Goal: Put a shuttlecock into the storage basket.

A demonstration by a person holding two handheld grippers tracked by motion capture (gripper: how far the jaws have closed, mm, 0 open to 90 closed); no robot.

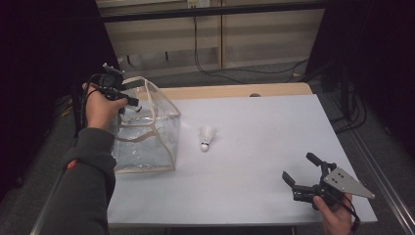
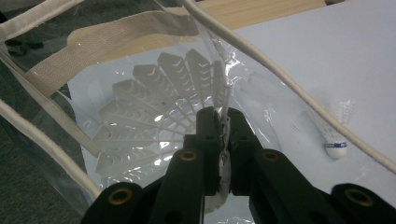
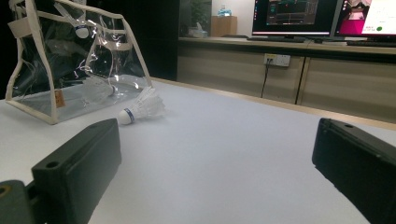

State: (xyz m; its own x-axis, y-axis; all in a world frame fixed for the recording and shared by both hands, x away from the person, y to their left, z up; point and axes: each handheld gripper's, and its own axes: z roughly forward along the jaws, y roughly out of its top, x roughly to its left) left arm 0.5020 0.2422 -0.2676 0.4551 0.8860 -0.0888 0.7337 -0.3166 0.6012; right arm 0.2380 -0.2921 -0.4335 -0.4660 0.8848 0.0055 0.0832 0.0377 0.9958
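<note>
Nearest the person, the right gripper (image 1: 302, 172) rests low on the white table (image 1: 254, 142), its jaws spread wide with nothing between them; farther on, a shuttlecock (image 1: 206, 138) lies on its side on the table, just beside the clear bag (image 1: 147, 132); at the far left, the left gripper (image 2: 223, 135) hangs over the bag's open mouth, jaws clenched on the feather rim of a second shuttle (image 2: 159, 126). Both shuttles look near weightless, and the skirt likely crushes easily; the cork is probably the safer hold, with a light pinch.
</note>
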